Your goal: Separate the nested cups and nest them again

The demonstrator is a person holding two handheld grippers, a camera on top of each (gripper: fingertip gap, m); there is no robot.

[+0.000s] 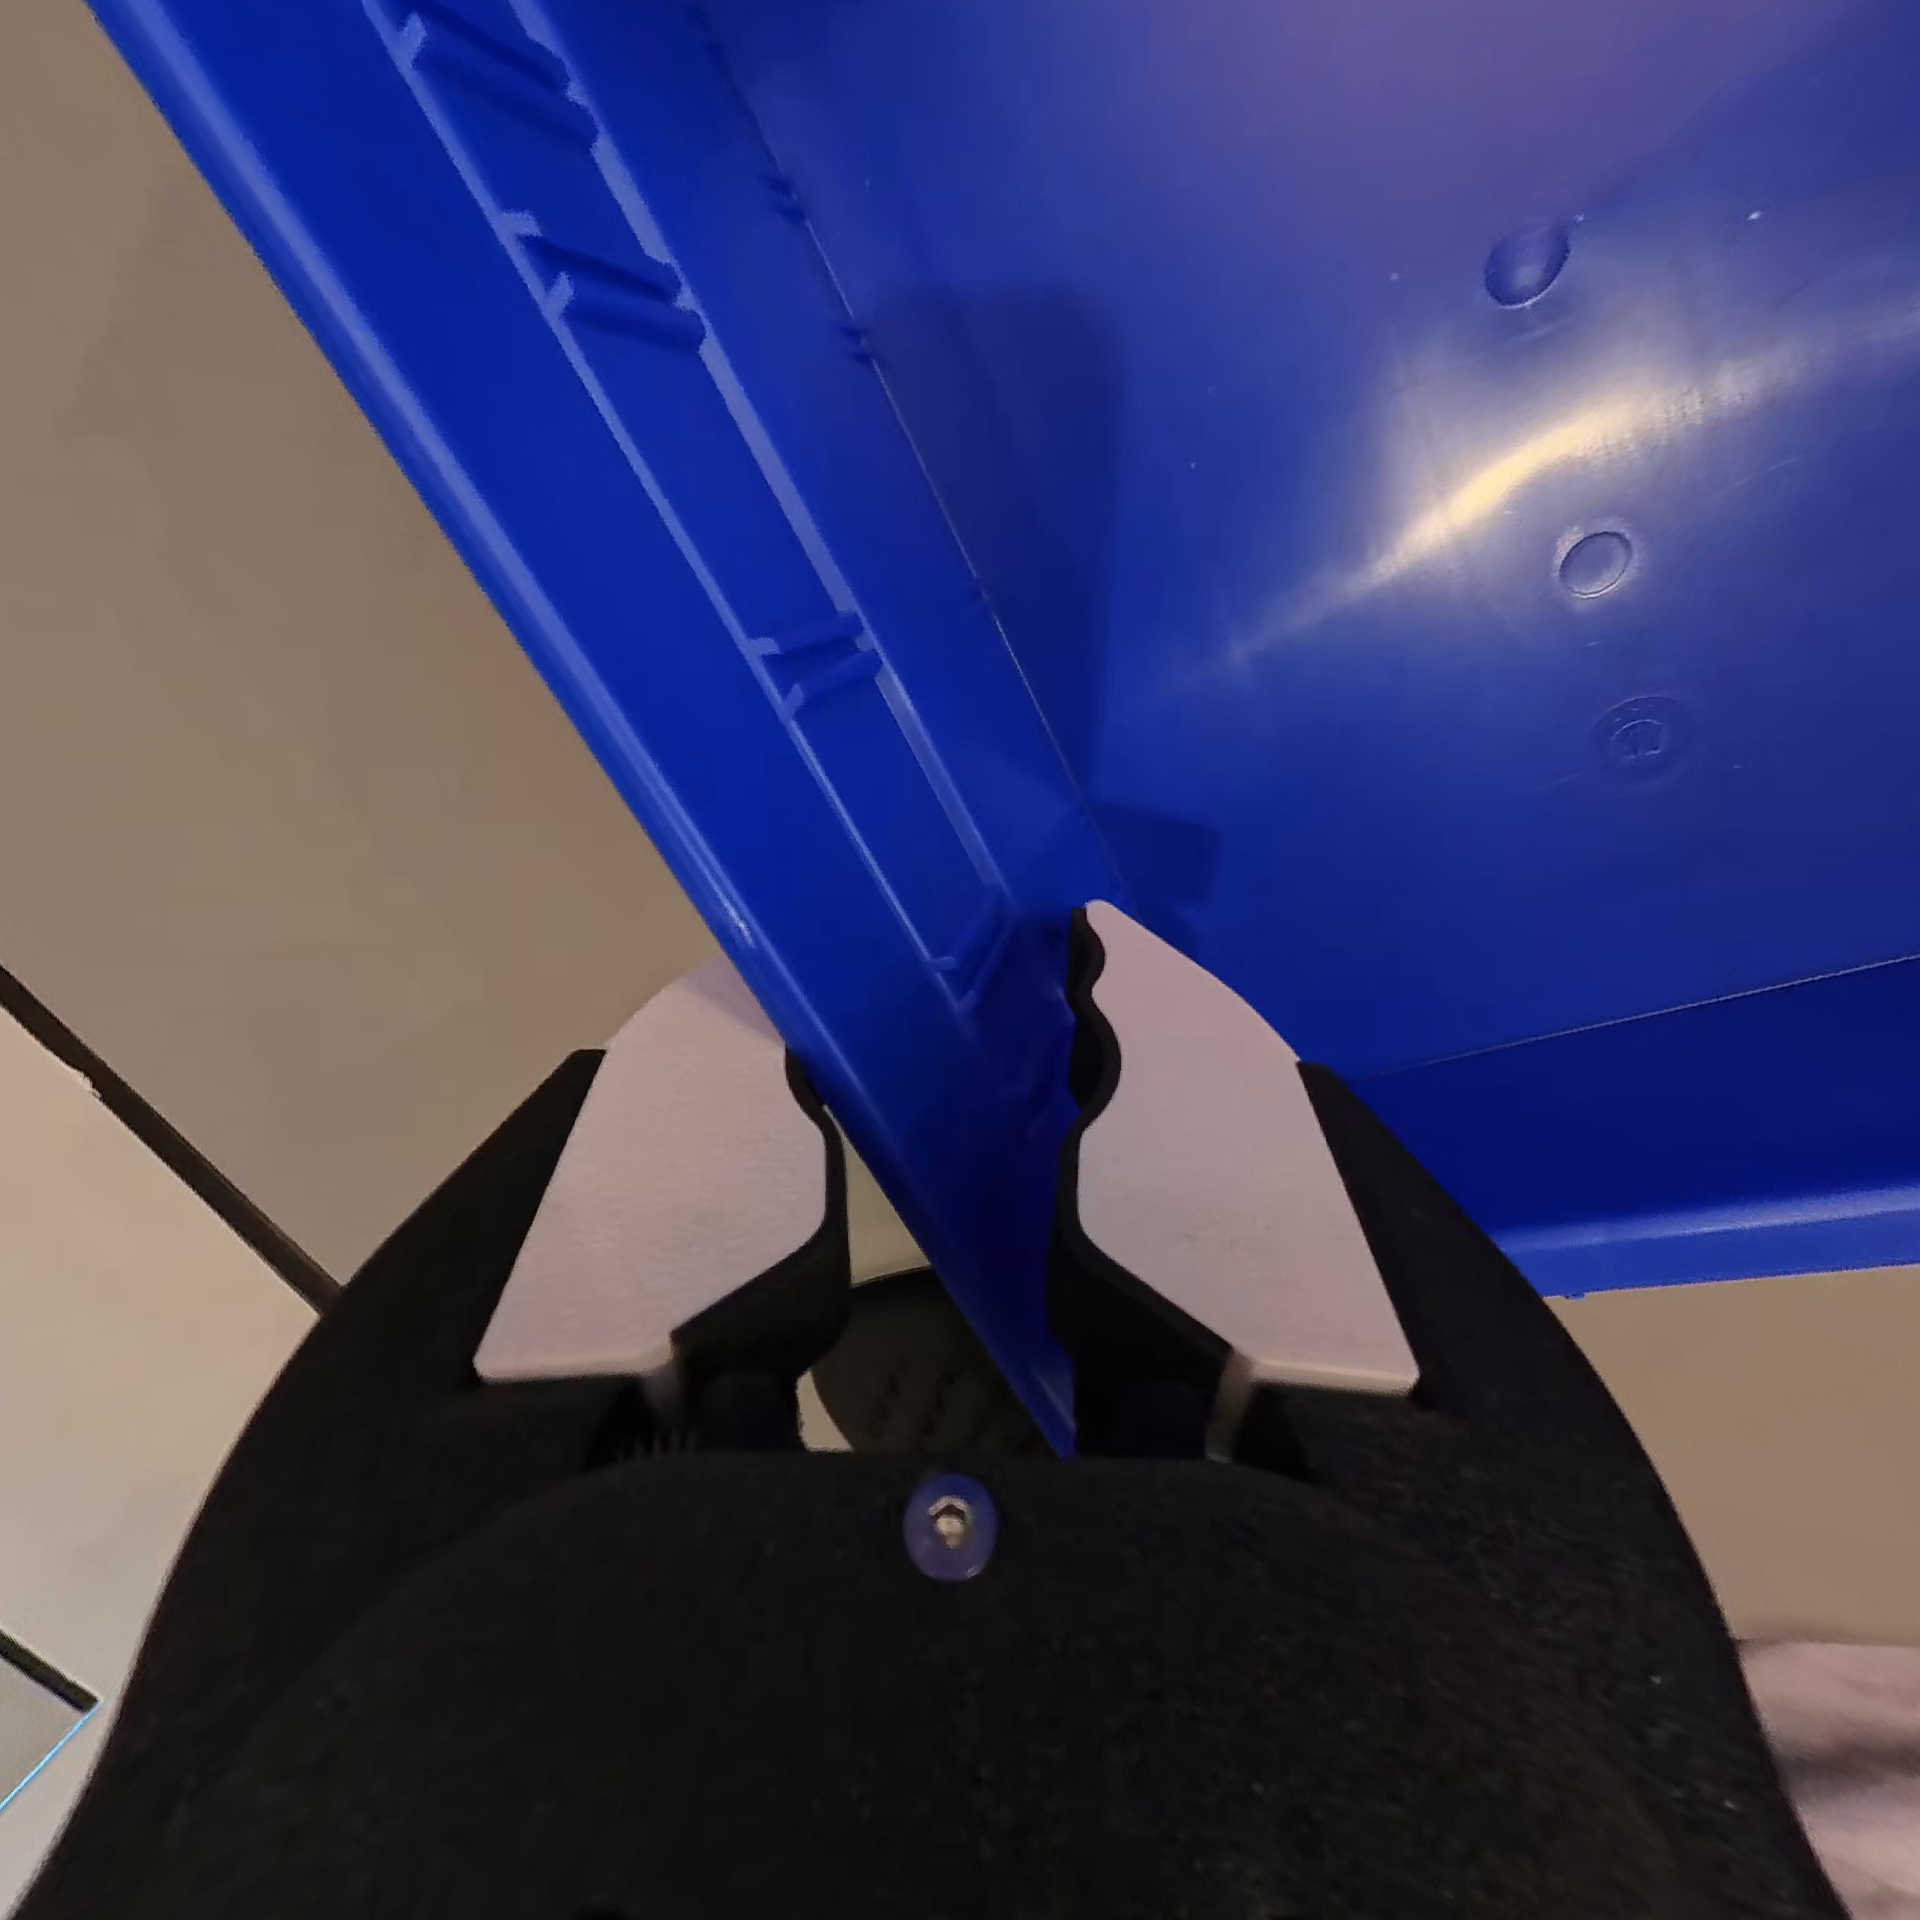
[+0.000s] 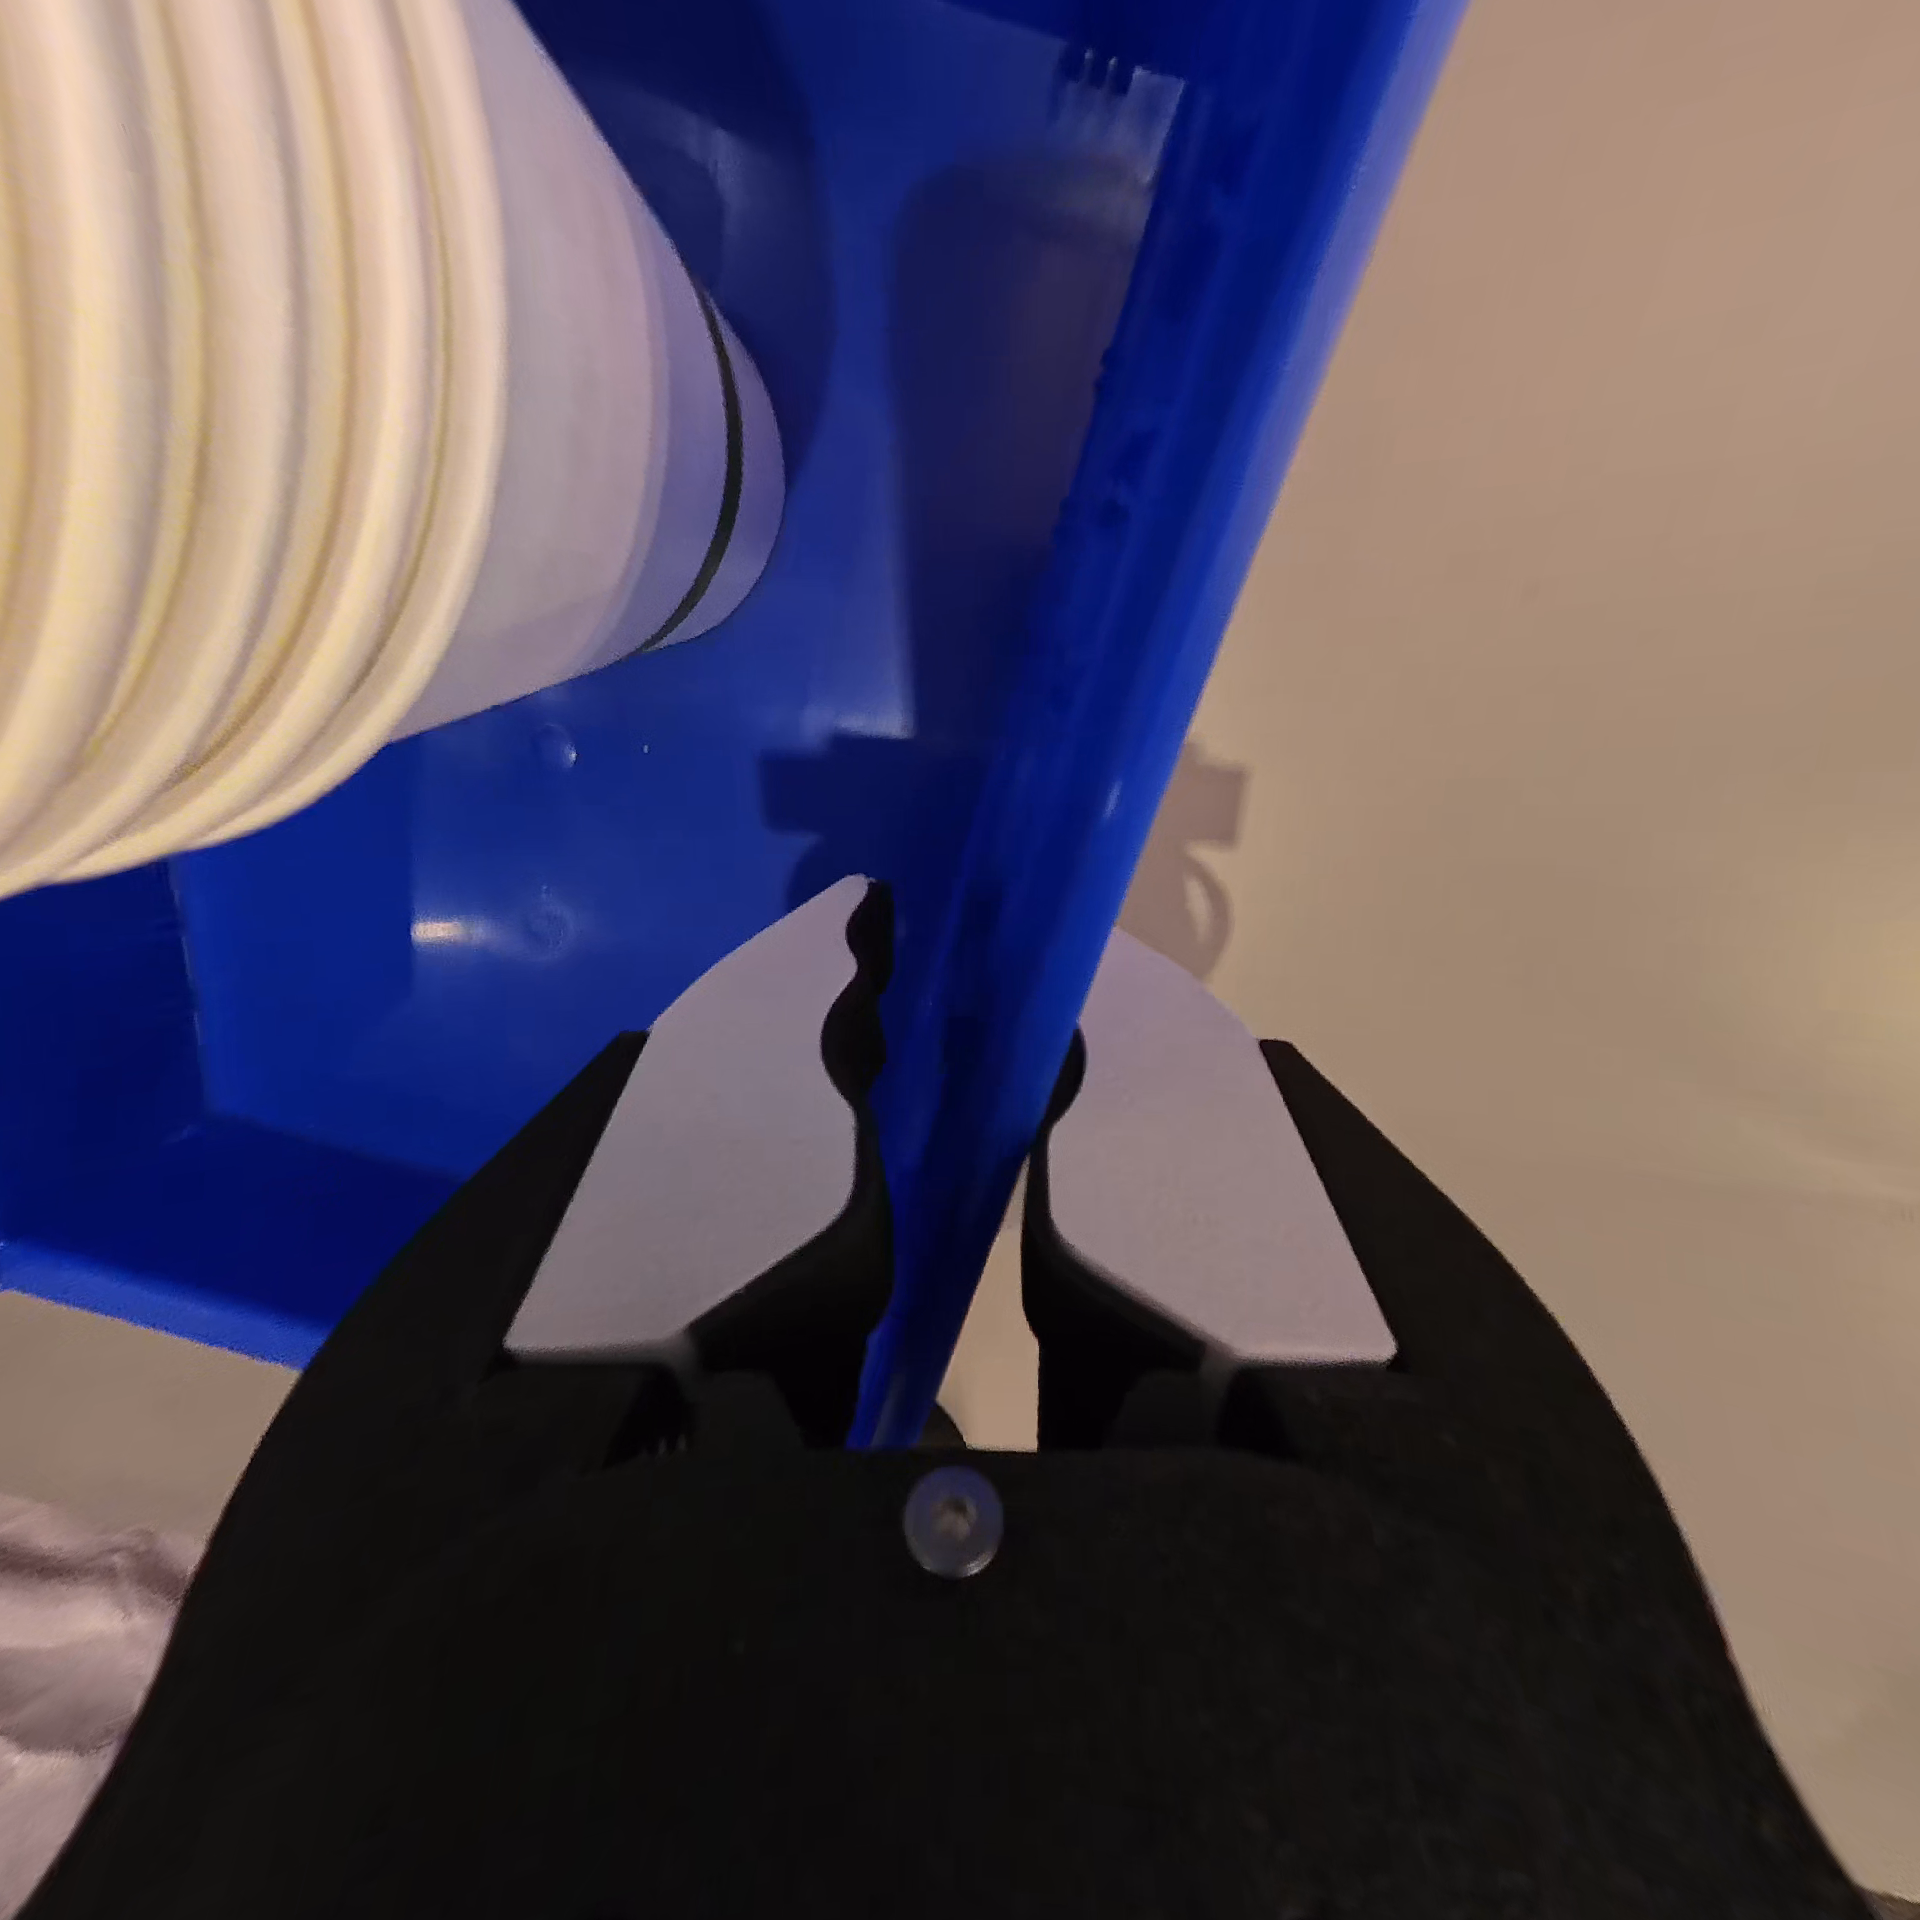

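Your left gripper (image 1: 940, 1049) is clenched on the rim wall of a blue plastic bin (image 1: 1351, 520): one finger sits outside under the ribbed lip, the other inside against the smooth wall, so the rim is pinched between the pads. Holding that edge looks like a way to carry or tip the bin with both tools sharing the load. In the left wrist view the bin interior shows only bare blue plastic with a few moulded dimples; no cups are visible there. Beyond the bin you get a beige surface (image 1: 260, 623) and a dark line crossing it, nothing more I can identify. Moving right, your right gripper (image 2: 966, 1039) is likewise clamped on a bin wall (image 2: 1195, 520), apparently the opposite side, one finger inside and one outside, wall squeezed between them. From this side the stack of nested cups (image 2: 312, 416) lies on its side inside the bin, white, with many rolled rims packed close and the base end pointing toward the far wall; whether it touches that wall I cannot tell. The picture is blurred, consistent with motion. My read: the cups are not yet separated, and both tools are occupied by the bin, so neither is free to grip the stack.
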